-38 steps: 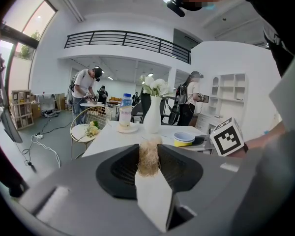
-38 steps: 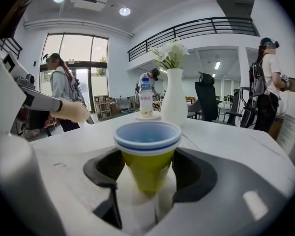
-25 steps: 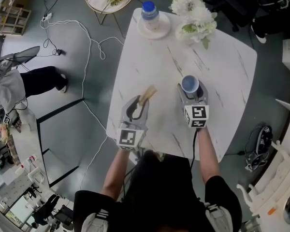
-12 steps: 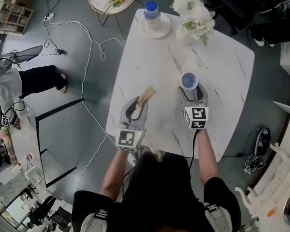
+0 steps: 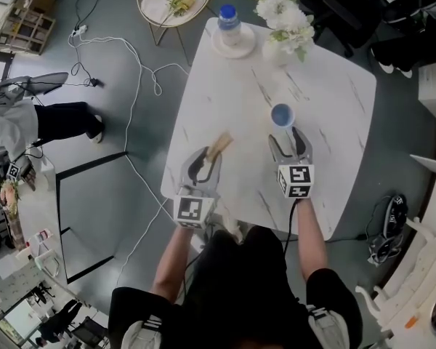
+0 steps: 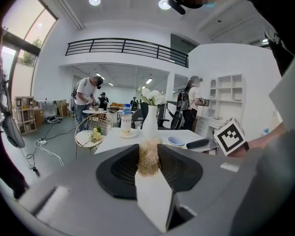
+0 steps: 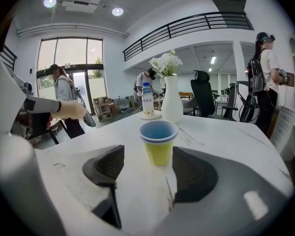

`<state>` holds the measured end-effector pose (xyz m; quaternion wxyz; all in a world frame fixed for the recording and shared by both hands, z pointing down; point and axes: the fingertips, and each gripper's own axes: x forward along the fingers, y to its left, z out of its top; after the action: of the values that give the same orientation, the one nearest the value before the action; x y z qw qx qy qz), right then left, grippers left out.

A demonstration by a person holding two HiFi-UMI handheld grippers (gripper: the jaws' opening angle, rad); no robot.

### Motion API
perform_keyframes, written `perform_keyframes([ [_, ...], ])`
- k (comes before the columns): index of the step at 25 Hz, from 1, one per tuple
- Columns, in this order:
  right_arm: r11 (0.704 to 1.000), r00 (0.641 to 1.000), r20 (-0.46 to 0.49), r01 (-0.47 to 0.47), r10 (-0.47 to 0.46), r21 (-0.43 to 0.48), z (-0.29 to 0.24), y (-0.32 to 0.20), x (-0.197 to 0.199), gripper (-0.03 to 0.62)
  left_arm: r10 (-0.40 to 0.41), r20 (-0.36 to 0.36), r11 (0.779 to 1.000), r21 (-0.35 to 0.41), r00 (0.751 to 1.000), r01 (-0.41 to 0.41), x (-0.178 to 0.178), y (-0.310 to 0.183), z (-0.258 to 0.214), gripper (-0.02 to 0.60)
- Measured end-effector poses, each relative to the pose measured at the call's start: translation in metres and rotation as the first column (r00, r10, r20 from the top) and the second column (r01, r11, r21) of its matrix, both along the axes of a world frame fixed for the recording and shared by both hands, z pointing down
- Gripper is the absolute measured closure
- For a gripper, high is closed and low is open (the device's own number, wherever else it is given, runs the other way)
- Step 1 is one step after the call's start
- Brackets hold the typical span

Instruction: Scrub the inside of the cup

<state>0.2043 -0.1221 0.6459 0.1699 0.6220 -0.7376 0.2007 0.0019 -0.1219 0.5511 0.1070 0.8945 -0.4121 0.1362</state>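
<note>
In the head view, the cup (image 5: 281, 115) is seen upright near the table's (image 5: 225, 71) middle, just ahead of the right gripper (image 5: 287, 140). In the left gripper view, the left gripper's (image 6: 148, 154) fingers (image 6: 120, 168) are clamped on a brush (image 6: 148, 159). In the right gripper view, the fingers (image 7: 191, 173) are spread wide, nothing touched; the cup stands just beyond them.

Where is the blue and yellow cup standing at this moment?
In the head view the cup stands upright on the white table, on the person's right side, just ahead of the open right gripper.
</note>
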Motion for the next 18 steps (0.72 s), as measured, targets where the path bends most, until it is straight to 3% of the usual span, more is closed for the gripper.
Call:
perform_keyframes([
  [11, 0.995, 0.999, -0.014, 0.038, -0.037, 0.097, -0.059, 0.032, -0.017, 0.307, -0.013, -0.012, 0.997, 0.078, 1.000, 0.014, -0.008, 0.030, -0.042, 0.459],
  [18, 0.980, 0.998, -0.019, 0.064, -0.061, 0.188, -0.108, 0.055, -0.034, 0.395, -0.025, -0.011, 0.992, 0.127, 1.000, 0.026, -0.016, 0.053, -0.072, 0.459],
])
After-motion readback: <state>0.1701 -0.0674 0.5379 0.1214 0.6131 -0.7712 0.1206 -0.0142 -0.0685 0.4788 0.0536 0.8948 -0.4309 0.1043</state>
